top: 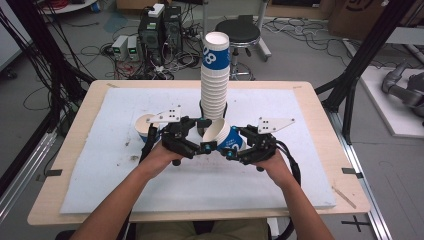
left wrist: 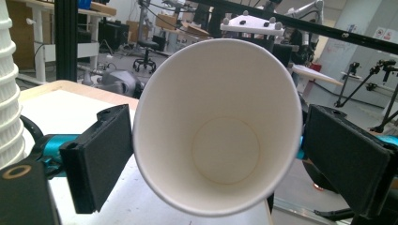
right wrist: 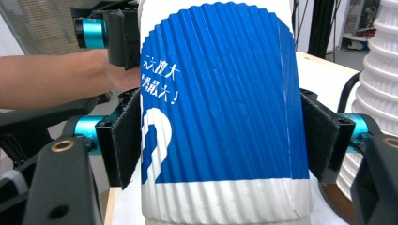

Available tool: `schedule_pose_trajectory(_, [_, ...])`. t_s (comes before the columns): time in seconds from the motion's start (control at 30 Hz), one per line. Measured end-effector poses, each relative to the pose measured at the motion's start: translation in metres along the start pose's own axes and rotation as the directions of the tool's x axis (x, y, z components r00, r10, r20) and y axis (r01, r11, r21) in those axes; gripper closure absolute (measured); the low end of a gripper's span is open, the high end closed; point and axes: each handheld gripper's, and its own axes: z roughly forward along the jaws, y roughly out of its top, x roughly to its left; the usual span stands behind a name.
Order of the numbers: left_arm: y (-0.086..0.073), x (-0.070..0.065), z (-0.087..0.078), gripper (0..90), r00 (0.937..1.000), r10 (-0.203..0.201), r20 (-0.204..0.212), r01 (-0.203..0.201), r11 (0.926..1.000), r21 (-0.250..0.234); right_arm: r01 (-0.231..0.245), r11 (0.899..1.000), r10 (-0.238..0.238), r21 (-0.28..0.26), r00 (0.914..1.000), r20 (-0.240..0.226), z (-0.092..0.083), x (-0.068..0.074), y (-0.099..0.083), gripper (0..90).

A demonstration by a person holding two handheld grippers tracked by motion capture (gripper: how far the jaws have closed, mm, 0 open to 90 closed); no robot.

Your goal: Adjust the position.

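Holding sideways: high view, right gripper (top: 231, 151) pinches cup (top: 223, 136), mouth toward 10 o'clock, facing left gripper (top: 205, 134). Left gripper view: jaws spread, flanking rim, apparently not pressing. Right gripper view: pads clamp blue wall (right wrist: 225, 98).

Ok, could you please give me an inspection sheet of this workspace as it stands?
Surface: wooden table covered by a white mat with small brown marks at the left.
Job's things: tall cup stack upright at the back of the mat; one blue cup lying tipped between the grippers; another cup behind the left gripper.
Clutter: nothing seen beyond the marks.
Grippers: right gripper has its fingers clamped on the blue cup's body; left gripper is open, fingers either side of that cup's rim.
Cables: a black cable trails from the right gripper; loose floor cables.
Surroundings: stool and computers beyond the table.
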Motion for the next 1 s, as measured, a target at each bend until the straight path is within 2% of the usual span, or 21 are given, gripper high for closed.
schedule_pose_trajectory(0.27, [-0.0011,0.0005,0.0033,9.5,0.9999,-0.014,-0.009,0.014,0.9997,0.018,-0.008,1.000,0.008,-0.005,0.9999,-0.014,0.0031,0.0001,-0.0011,25.5])
schedule_pose_trajectory(0.33, [-0.0011,0.0007,0.0040,9.9,0.9999,-0.009,-0.010,0.009,0.9996,0.027,-0.004,1.000,0.004,-0.002,0.9998,-0.018,0.0045,0.0004,-0.0016,25.5])
schedule_pose_trajectory(0.43, [-0.0008,-0.0001,0.0036,15.3,0.9999,-0.004,-0.009,0.004,0.9996,0.028,-0.001,1.000,0.001,0.012,0.9998,-0.021,0.0060,0.0009,-0.0021,25.5])
schedule_pose_trajectory(0.67, [-0.0003,0.0008,0.0019,17.4,1.0000,-0.009,0.000,0.009,0.9988,0.048,0.005,1.000,-0.005,0.024,0.9997,-0.023,0.0068,0.0008,-0.0025,25.8])
schedule_pose_trajectory(1.0, [0.0028,-0.0011,-0.0001,21.3,0.9999,0.012,0.010,-0.013,0.9960,0.088,0.022,0.998,-0.021,0.054,0.9994,-0.028,0.0068,0.0026,-0.0016,26.5])
